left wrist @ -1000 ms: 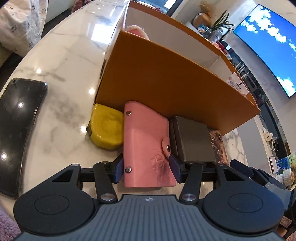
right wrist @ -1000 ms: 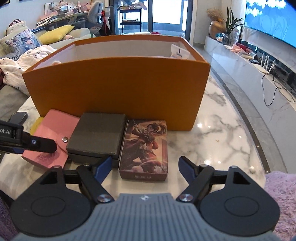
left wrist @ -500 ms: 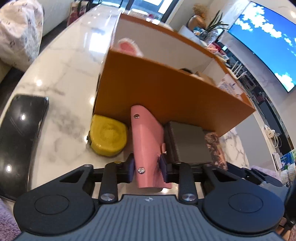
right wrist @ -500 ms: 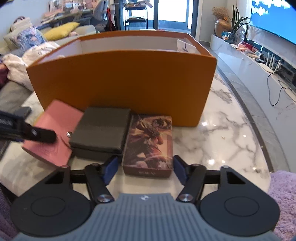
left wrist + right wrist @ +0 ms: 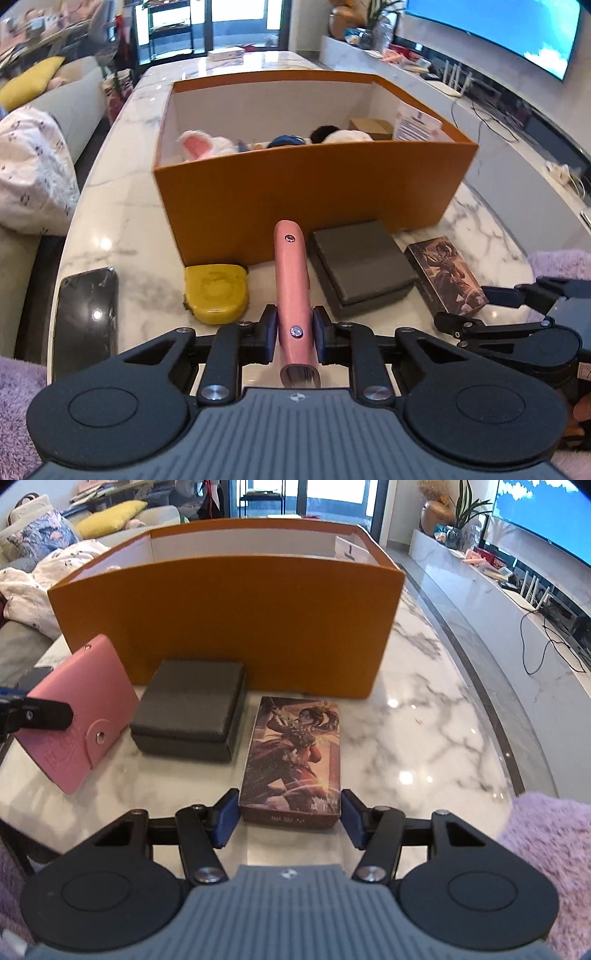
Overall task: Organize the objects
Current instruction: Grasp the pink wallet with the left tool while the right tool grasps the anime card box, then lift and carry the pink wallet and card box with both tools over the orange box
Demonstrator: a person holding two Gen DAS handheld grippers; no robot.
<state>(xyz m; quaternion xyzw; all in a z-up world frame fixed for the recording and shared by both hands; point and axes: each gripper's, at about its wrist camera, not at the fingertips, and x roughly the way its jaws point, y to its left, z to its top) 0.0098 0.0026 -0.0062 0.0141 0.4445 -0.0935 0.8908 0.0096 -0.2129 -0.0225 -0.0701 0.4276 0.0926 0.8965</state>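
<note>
Left gripper (image 5: 294,334) is closing on the pink snap-button leather card wallet (image 5: 291,280), tilting it edge-up off the marble tabletop (image 5: 122,240) for boxing, while right gripper (image 5: 289,819) is half-wide, straddling the illustrated card box (image 5: 295,753).

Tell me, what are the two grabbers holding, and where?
The closing left hand-held gripper pinches the pink card holder by its near end. The right hand-held gripper straddles the illustrated card box; grip unclear.

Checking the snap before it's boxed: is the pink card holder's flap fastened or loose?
Fastened: in the right wrist view the pink card holder has its strap snapped flat across its closed front.
</note>
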